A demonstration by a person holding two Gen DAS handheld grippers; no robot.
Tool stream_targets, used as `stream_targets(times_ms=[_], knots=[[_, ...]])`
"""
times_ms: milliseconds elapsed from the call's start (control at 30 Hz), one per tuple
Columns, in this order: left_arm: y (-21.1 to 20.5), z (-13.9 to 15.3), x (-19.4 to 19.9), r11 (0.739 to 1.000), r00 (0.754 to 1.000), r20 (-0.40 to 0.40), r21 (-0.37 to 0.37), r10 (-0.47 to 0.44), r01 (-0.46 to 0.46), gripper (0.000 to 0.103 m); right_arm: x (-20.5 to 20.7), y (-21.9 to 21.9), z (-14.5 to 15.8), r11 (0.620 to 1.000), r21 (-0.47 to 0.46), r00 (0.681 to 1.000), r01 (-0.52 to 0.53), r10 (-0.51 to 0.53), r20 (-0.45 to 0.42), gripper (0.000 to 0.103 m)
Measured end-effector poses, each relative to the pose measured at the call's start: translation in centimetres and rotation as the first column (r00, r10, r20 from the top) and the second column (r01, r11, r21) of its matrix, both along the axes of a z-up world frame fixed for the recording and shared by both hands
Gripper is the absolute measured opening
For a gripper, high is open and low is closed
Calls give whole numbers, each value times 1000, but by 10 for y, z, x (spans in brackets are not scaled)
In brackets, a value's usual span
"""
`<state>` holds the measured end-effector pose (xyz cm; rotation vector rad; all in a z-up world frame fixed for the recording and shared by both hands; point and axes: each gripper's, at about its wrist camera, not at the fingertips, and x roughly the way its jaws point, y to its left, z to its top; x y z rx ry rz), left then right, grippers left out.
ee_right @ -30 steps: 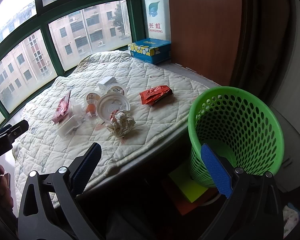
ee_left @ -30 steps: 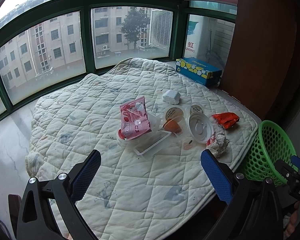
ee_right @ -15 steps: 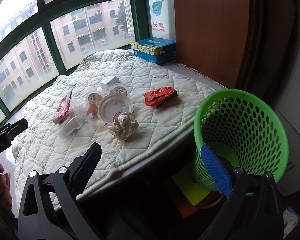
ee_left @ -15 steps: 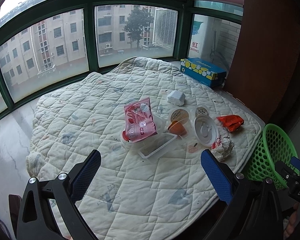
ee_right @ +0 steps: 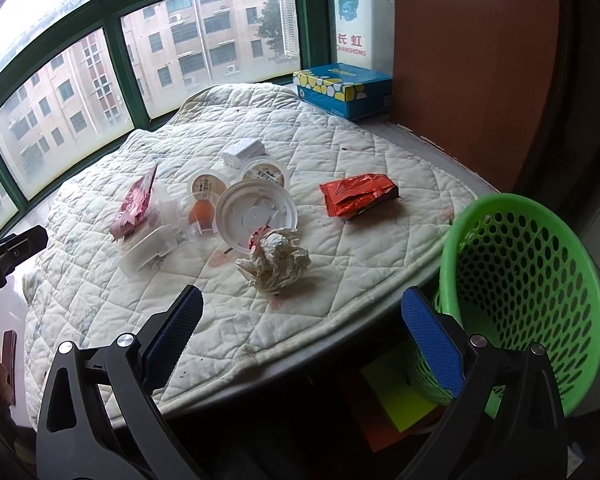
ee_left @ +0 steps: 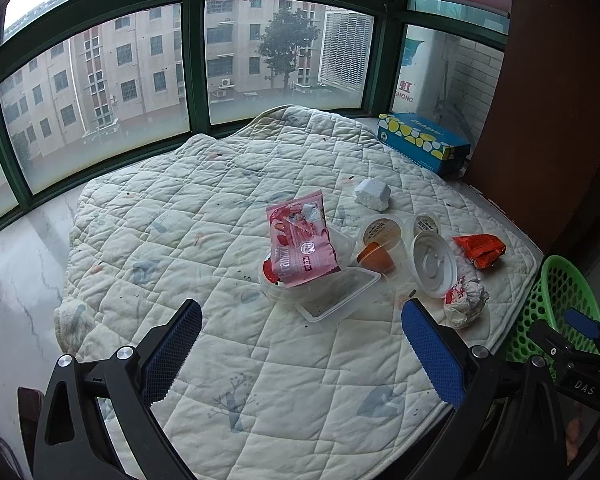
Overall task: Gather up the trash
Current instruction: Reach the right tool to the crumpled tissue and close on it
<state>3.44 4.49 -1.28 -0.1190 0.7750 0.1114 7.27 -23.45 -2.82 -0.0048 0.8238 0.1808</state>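
Setting: A quilted pad (ee_left: 204, 248) is spread over a table set in a bay of green-framed windows, and litter is seen gathered toward the pad's right side.

Left gripper (ee_left: 300, 344): It is held above the near edge of the pad with the jaws spread wide and nothing between the blue pads. It is aimed at the pink wrapper (ee_left: 300, 244), which is propped on a clear plastic tray (ee_left: 336, 292).

Right gripper (ee_right: 302, 332): It is likewise held wide apart and empty, low at the table's edge. The crumpled paper ball (ee_right: 276, 260) lies just ahead of it, so this piece is judged the likeliest first pick.

Trash: None has been collected yet. A round white lid (ee_right: 256, 212) is touched by the paper ball; small sauce cups (ee_right: 206, 186) and an orange-filled cup (ee_left: 376, 258) are clustered beside it, with a white foam block (ee_left: 372, 194) behind and a red foil packet (ee_right: 358, 194) lying apart to the right.

Basket: A green mesh basket (ee_right: 520, 292) is stood below the table's right edge, just beside the right gripper, presumably so that pieces can be dropped in with a short swing.

Not trash, by appearance: A blue tissue box (ee_right: 342, 90) is kept at the far corner by the wooden panel.

Risk: The lid and cups are nested closely, so neighbours may be dragged along.
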Motion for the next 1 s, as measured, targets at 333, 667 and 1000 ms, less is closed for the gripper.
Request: stream_targets(times_ms=[333, 667, 1000], knots=[[19, -4, 11, 999, 999, -14, 1, 44, -44, 97, 35, 15, -29, 999, 15, 998, -48, 48, -39, 98], [33, -11, 18, 997, 996, -34, 6, 76, -76, 97, 72, 17, -56, 997, 72, 994, -17, 24, -104, 98], [46, -20, 36, 996, 994, -65, -7, 90, -90, 97, 88, 19, -73, 995, 103, 986, 1, 16, -165, 78]])
